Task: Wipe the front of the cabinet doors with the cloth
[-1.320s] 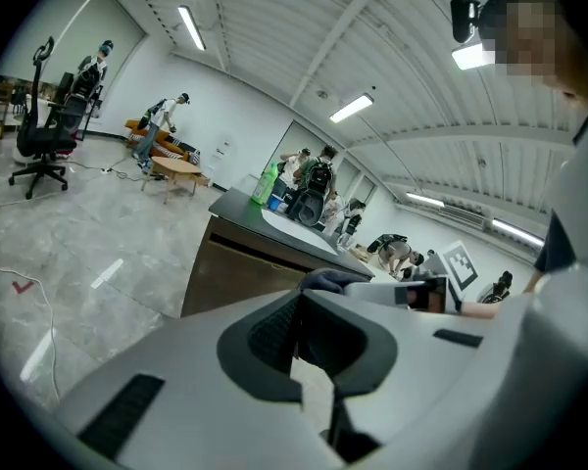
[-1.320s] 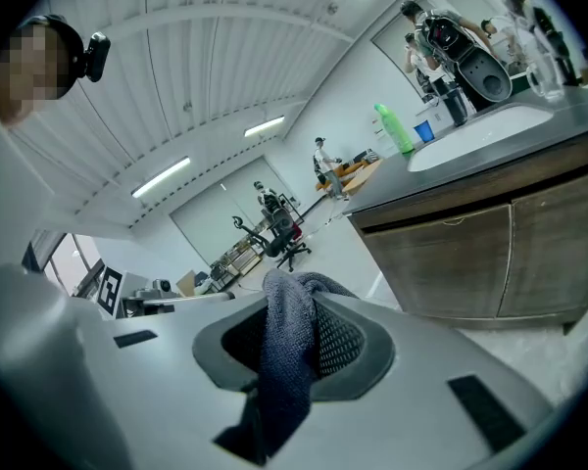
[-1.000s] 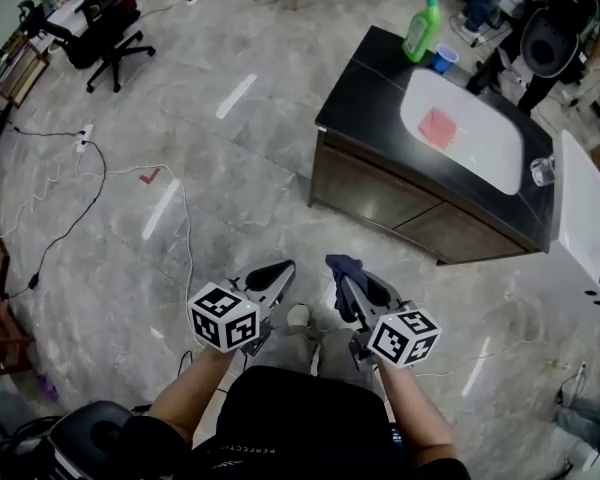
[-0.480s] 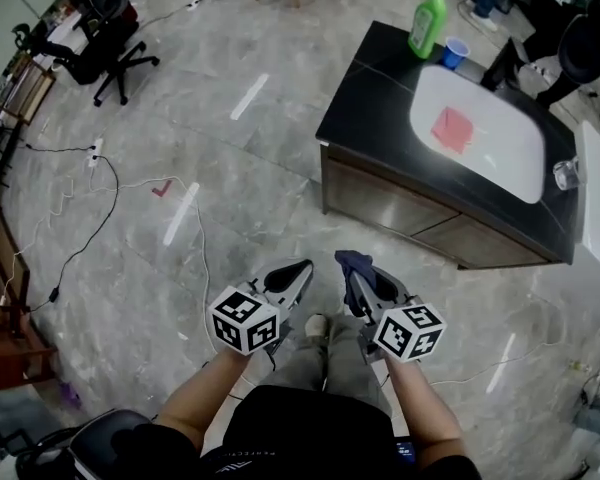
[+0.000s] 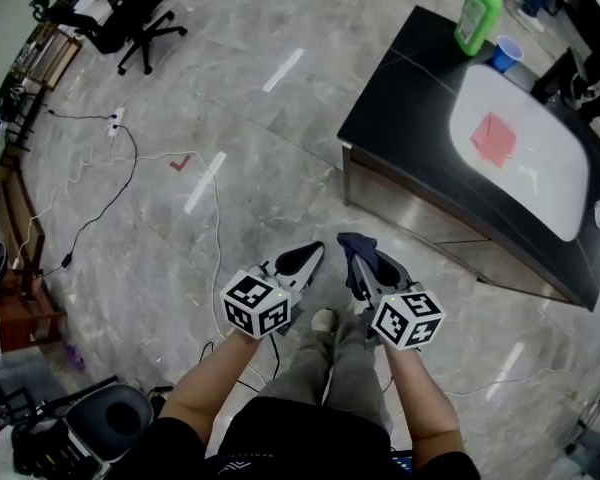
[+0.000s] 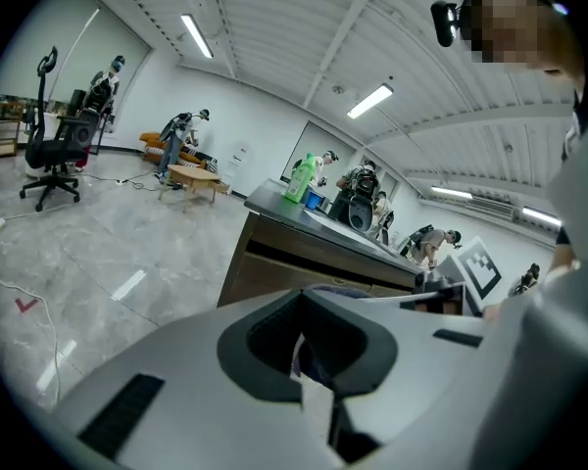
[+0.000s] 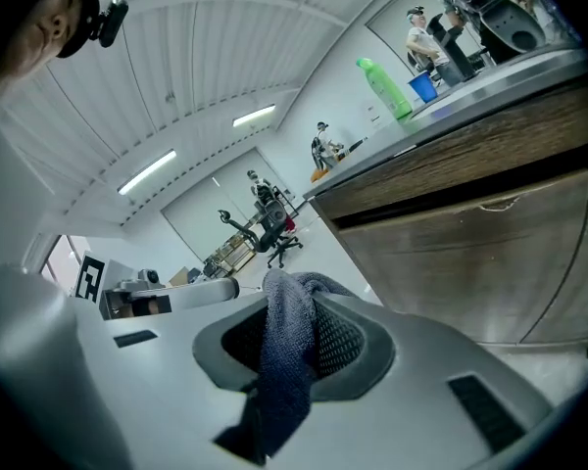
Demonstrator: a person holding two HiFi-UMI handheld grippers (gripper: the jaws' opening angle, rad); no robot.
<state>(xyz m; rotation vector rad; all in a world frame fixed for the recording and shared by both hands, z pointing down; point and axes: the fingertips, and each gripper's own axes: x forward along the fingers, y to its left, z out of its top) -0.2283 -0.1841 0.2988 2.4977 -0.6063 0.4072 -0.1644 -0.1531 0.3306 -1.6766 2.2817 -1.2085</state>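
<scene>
Head view, left tongs (image 5: 308, 257): held low over the floor (image 5: 180, 118), tips closed together, nothing in them.
Head view, right tongs (image 5: 364, 264): just beside the left pair, clamped on a dark blue cloth (image 5: 352, 247) that bunches up out of the tips.
Head view, cabinet doors (image 5: 420, 218): a brown front ahead of both tongs, with a strip of floor between it and the cloth, so no contact.
Head view, worktop (image 5: 400, 88): black, with a white basin (image 5: 540, 183) that has a pink square (image 5: 494, 138) lying in it. A green bottle (image 5: 477, 13) and a blue cup (image 5: 504, 54) stand at the far edge.
Left gripper view, left tongs: the two jaws meet with only a thin slit between them, and they are empty. The cabinet doors show beyond, and a bit of the blue cloth peeks over the top.
Right gripper view, right tongs: jaws pinched on the cloth, which rises in a fold between them and hangs down towards the camera.
Right gripper view, cabinet doors: wood-grain panels near on the right, apart from the cloth, with the green bottle and blue cup up on the worktop.
</scene>
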